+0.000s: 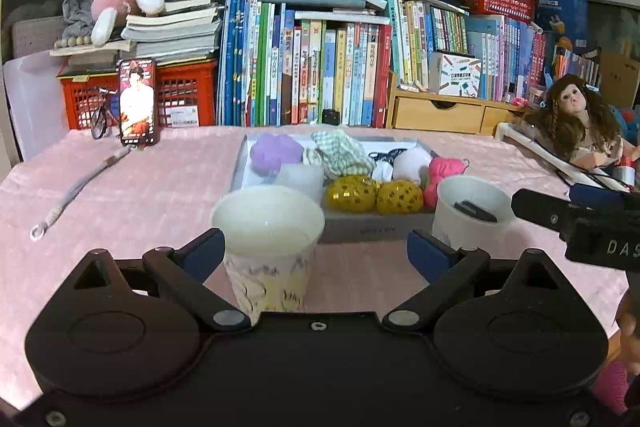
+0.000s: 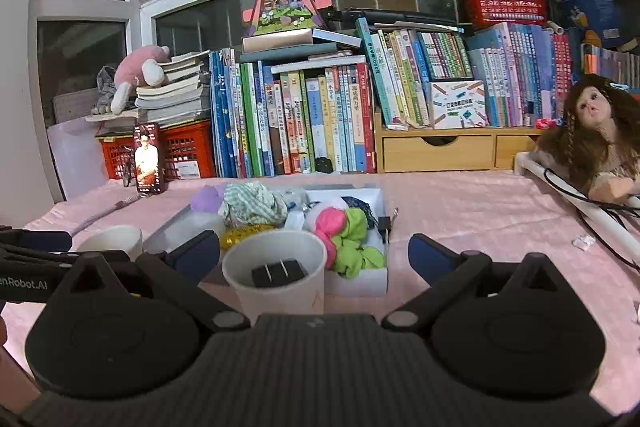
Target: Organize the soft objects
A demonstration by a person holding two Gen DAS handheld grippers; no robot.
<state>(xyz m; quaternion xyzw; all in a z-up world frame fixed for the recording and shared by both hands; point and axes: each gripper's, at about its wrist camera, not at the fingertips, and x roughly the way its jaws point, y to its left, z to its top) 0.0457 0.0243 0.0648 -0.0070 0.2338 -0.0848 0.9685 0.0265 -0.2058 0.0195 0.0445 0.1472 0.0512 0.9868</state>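
Observation:
A shallow white tray (image 1: 372, 227) on the pink tablecloth holds soft things: a purple ball (image 1: 275, 153), a checked cloth (image 1: 340, 153), two yellow spotted balls (image 1: 374, 194), a white ball (image 1: 412, 165) and a pink scrunchie (image 1: 442, 171). My left gripper (image 1: 316, 253) is open, with an empty patterned paper cup (image 1: 268, 247) between its fingers. My right gripper (image 2: 316, 253) is open, with a white paper cup (image 2: 276, 275) holding black clips between its fingers. The tray (image 2: 360, 281) also shows a green scrunchie (image 2: 354, 247) and pink scrunchie (image 2: 331, 223).
A phone (image 1: 137, 102) stands at the table's back left by a toy bicycle (image 1: 102, 117), with a cord (image 1: 80, 187) in front. A doll (image 2: 600, 139) lies at the right. Books and red crates (image 1: 188, 95) line the back.

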